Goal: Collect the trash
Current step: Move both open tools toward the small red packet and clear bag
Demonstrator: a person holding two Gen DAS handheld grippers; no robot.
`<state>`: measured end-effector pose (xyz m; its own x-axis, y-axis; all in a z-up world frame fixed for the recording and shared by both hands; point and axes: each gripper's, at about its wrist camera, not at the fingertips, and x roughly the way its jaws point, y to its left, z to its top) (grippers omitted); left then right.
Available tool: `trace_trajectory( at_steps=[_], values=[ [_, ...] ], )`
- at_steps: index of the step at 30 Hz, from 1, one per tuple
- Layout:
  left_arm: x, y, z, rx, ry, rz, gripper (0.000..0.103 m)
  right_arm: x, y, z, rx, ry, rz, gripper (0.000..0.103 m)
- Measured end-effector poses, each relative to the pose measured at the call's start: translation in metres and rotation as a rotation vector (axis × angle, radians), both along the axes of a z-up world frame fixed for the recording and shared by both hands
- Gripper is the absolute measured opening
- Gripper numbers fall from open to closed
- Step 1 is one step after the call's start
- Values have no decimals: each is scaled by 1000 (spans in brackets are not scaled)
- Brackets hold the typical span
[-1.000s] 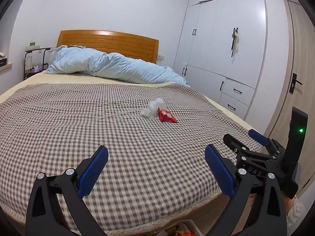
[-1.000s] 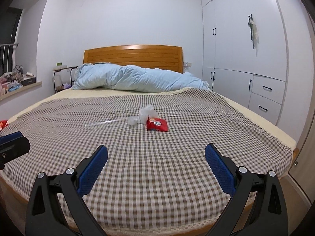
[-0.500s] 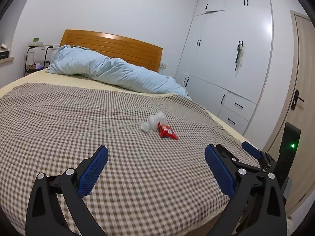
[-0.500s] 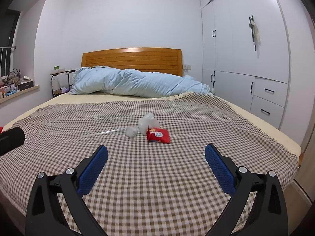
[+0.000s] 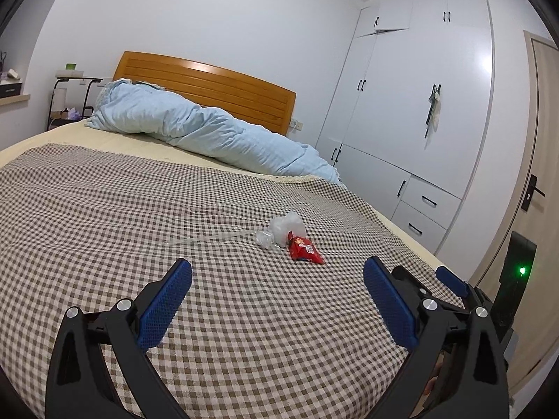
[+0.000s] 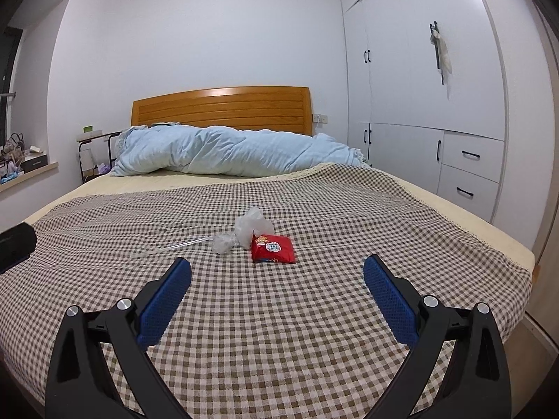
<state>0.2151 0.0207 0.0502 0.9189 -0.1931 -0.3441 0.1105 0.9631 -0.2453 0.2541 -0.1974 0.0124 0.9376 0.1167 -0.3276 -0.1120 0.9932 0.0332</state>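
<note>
A red snack packet [image 6: 273,248] lies on the checked bedspread [image 6: 279,314], with a crumpled white plastic bag [image 6: 252,225], a clear crumpled wrapper [image 6: 223,242] and a clear straw [image 6: 181,245] just left of it. The same packet [image 5: 304,249] and white bag [image 5: 288,225] show in the left wrist view. My right gripper [image 6: 277,272] is open and empty, short of the packet. My left gripper [image 5: 277,274] is open and empty, left of and short of the trash. The right gripper [image 5: 428,277] shows at the left view's right edge.
A rolled light-blue duvet [image 6: 230,152] lies across the head of the bed before a wooden headboard [image 6: 222,108]. White wardrobes [image 6: 419,104] line the right wall. A bedside rack [image 6: 92,153] and a window ledge [image 6: 24,171] are at the left. A door [image 5: 538,192] is far right.
Both grippers have moved forward over the bed toward the trash, which now looks nearer and larger. Both stay open and empty.
</note>
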Motion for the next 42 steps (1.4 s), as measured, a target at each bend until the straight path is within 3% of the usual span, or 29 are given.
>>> trace_trajectory(
  at_steps=[6, 16, 23, 42],
  values=[
    [7, 1, -7, 9, 9, 8, 95, -2, 3, -4, -1, -12, -9, 95],
    [19, 4, -20, 5, 29, 17, 95, 7, 7, -22, 15, 47, 33, 95],
    [27, -2, -26, 12, 38, -2, 95, 11, 13, -27, -25, 63, 55, 95],
    [58, 11, -33, -28, 51, 0, 95, 40, 8, -33, 10, 81, -16, 95]
  ],
)
